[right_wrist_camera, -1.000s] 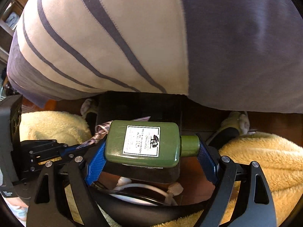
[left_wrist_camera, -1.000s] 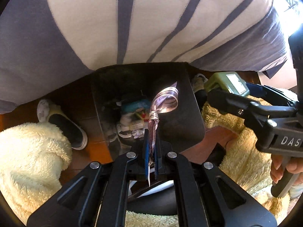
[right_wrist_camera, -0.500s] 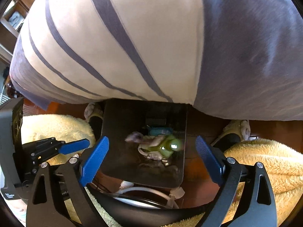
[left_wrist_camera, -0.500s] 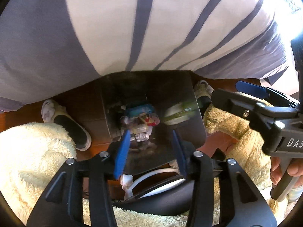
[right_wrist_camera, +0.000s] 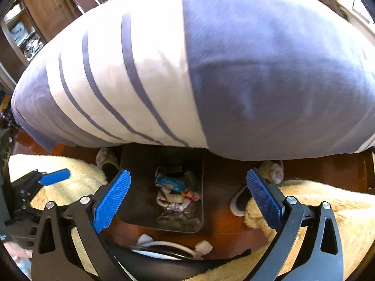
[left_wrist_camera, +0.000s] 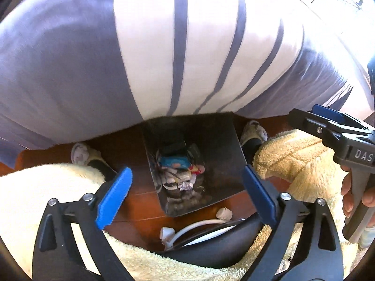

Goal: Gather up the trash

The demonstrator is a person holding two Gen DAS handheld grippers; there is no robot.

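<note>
Here my left hand-held gripper (left_wrist_camera: 185,192) hung wide, nothing between its blue pads (left_wrist_camera: 114,196), directly above the dark trash bin (left_wrist_camera: 225,145) on the wooden floor (left_wrist_camera: 131,149). My right hand-held gripper (right_wrist_camera: 187,194) was also spread wide and empty over the same bin. The trash (right_wrist_camera: 175,192), a heap of wrappers and crumpled bits, lay at the bin's bottom. Striped bedding (right_wrist_camera: 164,70) overhung the bin's far rim. Slippers (left_wrist_camera: 84,157) flanked the bin, fluffy cream fabric (right_wrist_camera: 316,201) lay either side, and a white cable (left_wrist_camera: 194,226) lay at its near edge.
</note>
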